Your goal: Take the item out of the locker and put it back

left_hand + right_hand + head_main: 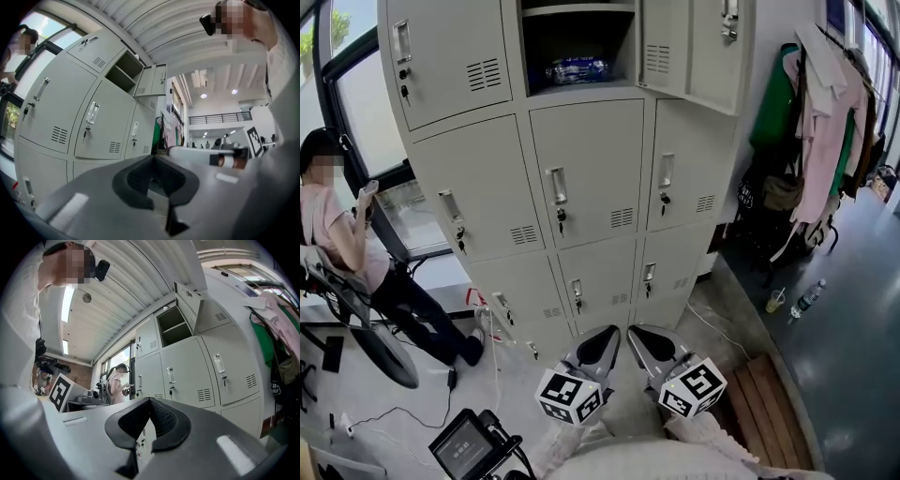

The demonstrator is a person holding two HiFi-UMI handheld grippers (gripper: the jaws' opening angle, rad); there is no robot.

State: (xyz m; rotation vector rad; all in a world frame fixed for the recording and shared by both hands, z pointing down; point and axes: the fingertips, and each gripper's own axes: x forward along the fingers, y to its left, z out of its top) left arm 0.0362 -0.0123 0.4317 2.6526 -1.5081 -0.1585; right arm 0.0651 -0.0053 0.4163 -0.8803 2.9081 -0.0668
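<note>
The grey locker bank [581, 178] stands in front of me. Its top middle compartment [578, 42] is open, with its door [689, 47] swung out to the right. A blue and white packaged item [577, 68] lies on that compartment's floor. Low in the head view, well below the compartment, are my left gripper [598, 347] and right gripper [652, 345], side by side. Both are shut with nothing between their jaws. The left gripper [153, 159] and right gripper [150, 401] each face the lockers, and the open compartment [123, 72] [173, 326] shows high up in both gripper views.
A person [337, 234] sits at the left by the window. Clothes hang on a rack [825, 122] at the right. A bottle [806, 298] and a cup [775, 300] stand on the floor. A wooden board [769, 403] and a screen device [467, 445] lie near my feet.
</note>
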